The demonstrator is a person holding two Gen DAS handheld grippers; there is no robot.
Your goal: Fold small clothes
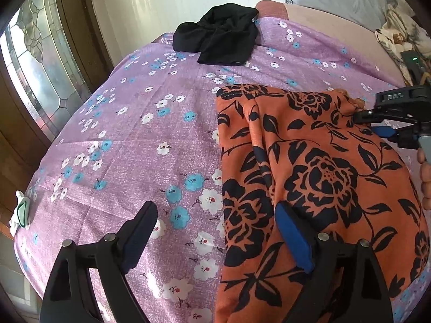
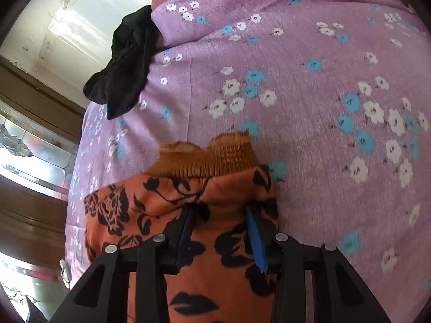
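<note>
Folding orange floral garment [image 1: 309,177] on the purple bedsheet [image 1: 140,140]

My R gripper [image 2: 219,212] clenched on its ribbed waistband end; L gripper [image 1: 215,215] wide open, straddling garment's edge, gripping nothing. Black cloth [image 1: 221,37] lies well apart.

orange black-floral garment [image 1: 309,177], lilac flowered sheet [image 1: 140,140]

- Raised lettering on the black body of the right gripper [image 1: 362,117], seen at the right edge of the left wrist view; the characters appear to read "DAS", with a further stroke before the D that cannot be made out with certainty.
- No other readable text, label, brand, number or sign appears in either view; the right wrist view carries no lettering at all.
</note>
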